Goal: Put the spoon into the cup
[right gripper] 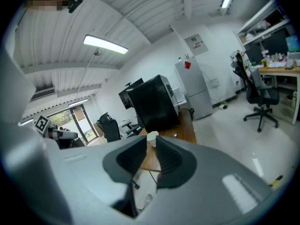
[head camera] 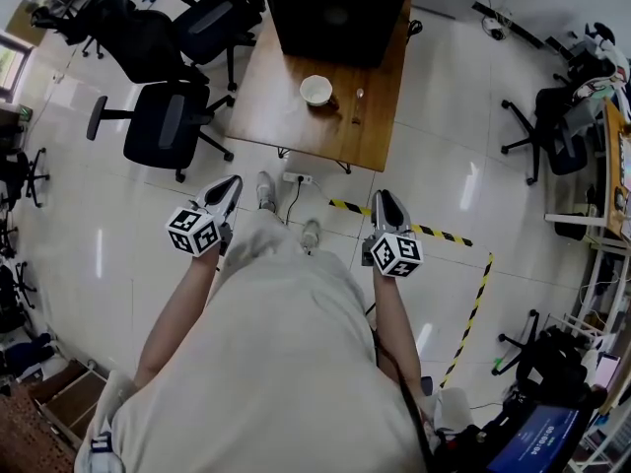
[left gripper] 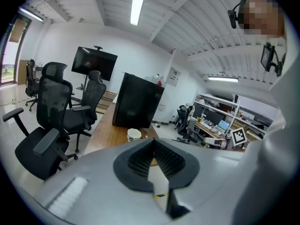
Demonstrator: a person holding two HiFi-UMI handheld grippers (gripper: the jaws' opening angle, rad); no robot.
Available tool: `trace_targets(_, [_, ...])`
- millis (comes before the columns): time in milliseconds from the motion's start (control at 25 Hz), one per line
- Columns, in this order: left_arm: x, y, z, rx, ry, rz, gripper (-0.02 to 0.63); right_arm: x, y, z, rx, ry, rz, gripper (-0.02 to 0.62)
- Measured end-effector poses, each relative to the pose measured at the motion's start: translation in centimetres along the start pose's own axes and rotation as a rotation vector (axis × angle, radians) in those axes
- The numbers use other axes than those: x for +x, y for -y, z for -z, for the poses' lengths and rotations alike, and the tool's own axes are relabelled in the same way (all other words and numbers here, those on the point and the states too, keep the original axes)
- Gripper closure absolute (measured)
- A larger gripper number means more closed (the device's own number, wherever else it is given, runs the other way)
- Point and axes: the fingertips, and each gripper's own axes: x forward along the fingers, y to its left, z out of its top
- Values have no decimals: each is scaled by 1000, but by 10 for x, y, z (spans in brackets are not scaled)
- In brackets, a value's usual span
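Note:
A white cup (head camera: pixel 315 90) stands on the wooden table (head camera: pixel 276 116) ahead of me, and a small spoon (head camera: pixel 359 95) lies a little to its right. Both grippers hang in the air over the floor, well short of the table. The left gripper (head camera: pixel 233 181) points at the table's near left corner; in the left gripper view its tips (left gripper: pixel 153 143) meet, with nothing held, and the cup (left gripper: pixel 134 134) shows just left of them. My right gripper (head camera: pixel 383 197) has a narrow gap between its jaws (right gripper: pixel 150 142), through which the cup (right gripper: pixel 152 136) is seen far off.
A large black box (head camera: pixel 335 8) fills the table's far end. Black office chairs (head camera: pixel 168 121) stand left of the table, another chair (head camera: pixel 552 136) at the right. Yellow-black tape (head camera: pixel 434 233) and a power strip (head camera: pixel 298 177) lie on the tiled floor.

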Motion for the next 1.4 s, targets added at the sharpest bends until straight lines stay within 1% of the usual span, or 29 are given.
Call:
trace_targets(120, [6, -2, -2, -10, 3, 6, 601, 0, 2, -1, 7, 4, 12, 551])
trace_targets(280, [8, -11, 0, -25, 0, 17, 601, 4, -1, 1, 0, -3, 24, 560])
trace_targets(400, [15, -18, -2, -36, -11, 30, 601, 11, -2, -7, -1, -6, 39, 565])
trace_targets(560, [27, -32, -8, -42, -21, 56, 603, 18, -10, -16, 1, 14, 57, 571])
trace_targets(800, [55, -52, -38, -18, -25, 120, 603, 40, -21, -20, 6, 16, 87, 574])
trace_targets(1040, [83, -81, -72, -9, -37, 181, 603, 73, -42, -35, 16, 26, 110, 575])
trace_targets(1400, [123, -116, -100, 1, -68, 287, 603, 117, -63, -43, 24, 18, 182, 583])
